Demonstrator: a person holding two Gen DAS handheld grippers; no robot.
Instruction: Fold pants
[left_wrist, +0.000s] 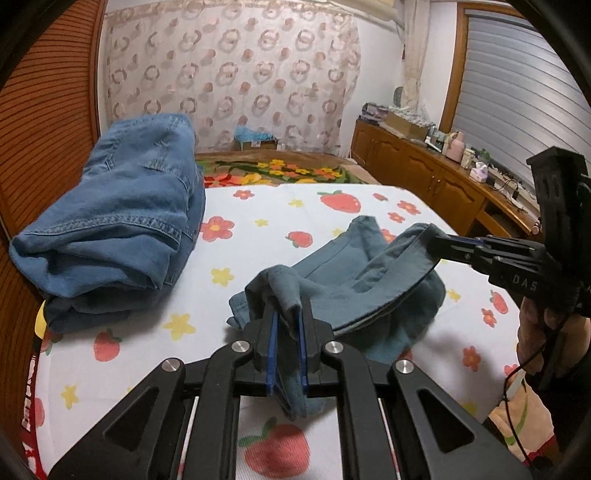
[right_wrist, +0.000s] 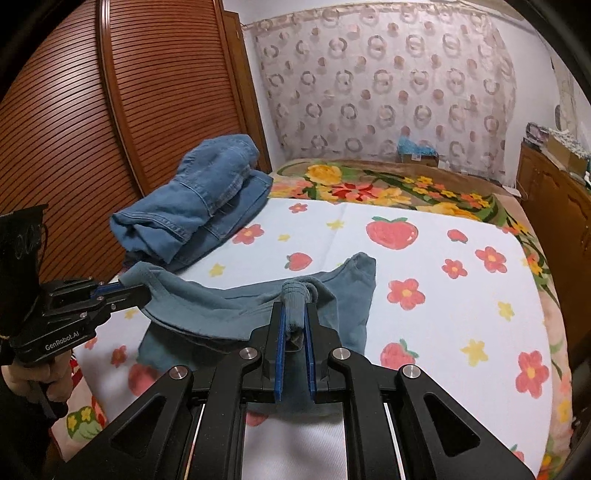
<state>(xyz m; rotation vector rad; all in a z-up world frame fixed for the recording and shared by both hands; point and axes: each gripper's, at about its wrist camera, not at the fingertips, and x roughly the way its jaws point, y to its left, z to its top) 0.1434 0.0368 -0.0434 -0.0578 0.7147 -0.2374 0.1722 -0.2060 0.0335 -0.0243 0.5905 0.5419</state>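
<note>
A pair of teal-blue pants (left_wrist: 354, 273) lies bunched on the strawberry-print sheet (left_wrist: 280, 221), partly lifted at two corners. My left gripper (left_wrist: 287, 314) is shut on one bunched corner of the pants. My right gripper (right_wrist: 294, 314) is shut on another rolled corner of the same pants (right_wrist: 229, 310). The right gripper shows at the right of the left wrist view (left_wrist: 436, 240), pinching the fabric edge. The left gripper shows at the left of the right wrist view (right_wrist: 125, 291), pinching the other edge. The fabric hangs slack between them.
A stack of folded blue jeans (left_wrist: 118, 218) sits at the bed's left side by the slatted wooden wardrobe door (right_wrist: 92, 110). A floral blanket (right_wrist: 388, 188) covers the far end. A wooden cabinet (left_wrist: 424, 173) with clutter stands at the right.
</note>
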